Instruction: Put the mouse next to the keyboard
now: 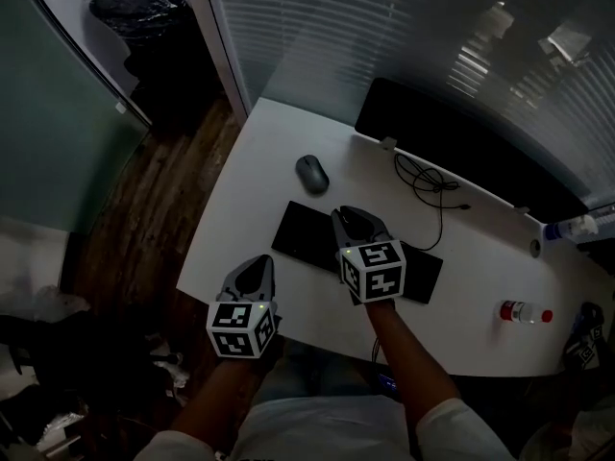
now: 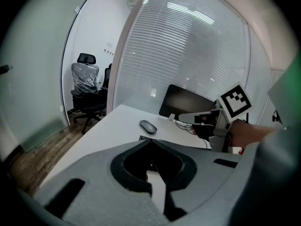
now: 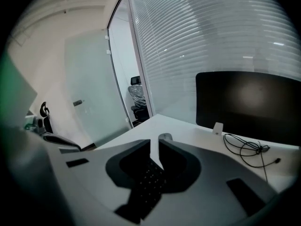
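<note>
A grey mouse [image 1: 310, 173] lies on the white table [image 1: 240, 209], a little beyond the far left end of the black keyboard [image 1: 312, 240]. My right gripper [image 1: 350, 219] hovers over the keyboard's middle; its jaws are shut but for a thin slit, with nothing in them. In the right gripper view [image 3: 154, 148] the mouse [image 3: 165, 137] shows just past the tips and keyboard keys [image 3: 149, 179] below them. My left gripper [image 1: 258, 265] hangs over the table's front left part, shut and empty. From the left gripper view [image 2: 151, 142] the mouse [image 2: 148, 125] lies ahead.
A dark monitor [image 1: 432, 133] stands at the table's back edge, with a loose black cable [image 1: 430, 182] in front of it. A bottle with a red cap [image 1: 525, 312] lies at the right, another bottle [image 1: 577, 227] further back. An office chair [image 2: 87, 91] stands beyond the table's left end.
</note>
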